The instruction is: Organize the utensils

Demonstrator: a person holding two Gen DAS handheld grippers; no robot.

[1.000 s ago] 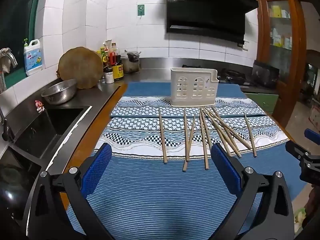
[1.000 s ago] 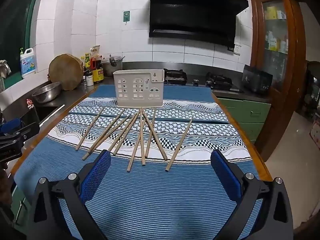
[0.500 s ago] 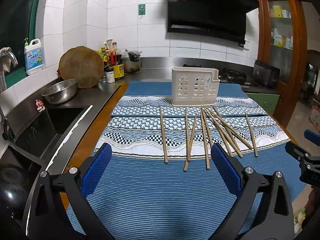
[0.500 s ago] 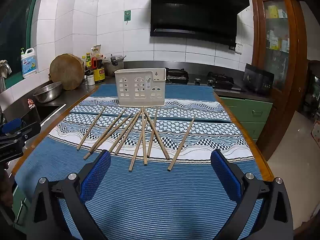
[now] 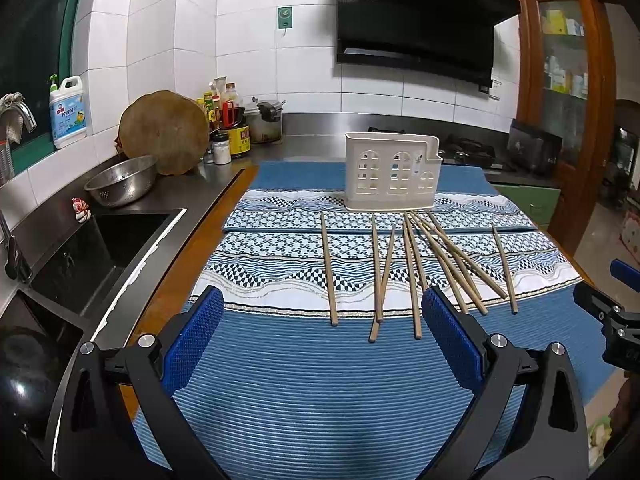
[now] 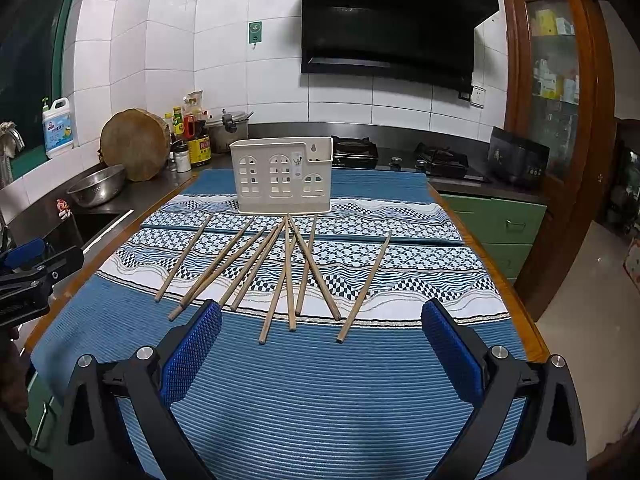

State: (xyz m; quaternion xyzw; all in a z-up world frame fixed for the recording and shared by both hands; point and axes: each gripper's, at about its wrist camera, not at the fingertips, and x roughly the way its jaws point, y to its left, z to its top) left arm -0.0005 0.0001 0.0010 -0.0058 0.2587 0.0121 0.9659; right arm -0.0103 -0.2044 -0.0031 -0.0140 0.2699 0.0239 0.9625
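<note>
Nine chopsticks [image 6: 280,272] lie fanned mid-frame on the blue mat [image 6: 320,380], just below the white holder [image 6: 282,176]. We see left gripper [image 5: 322,344] and right gripper [image 6: 322,344] both gaping wide, holding nothing.

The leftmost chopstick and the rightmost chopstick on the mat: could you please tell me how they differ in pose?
In the right wrist view, the leftmost chopstick leans with its far end toward the right, while the rightmost chopstick leans more steeply. The leftmost has neighbours close beside it; the rightmost lies clearly apart from the crossed bunch. Both are plain wood, lie flat on the patterned mat, and point toward the white holder.
</note>
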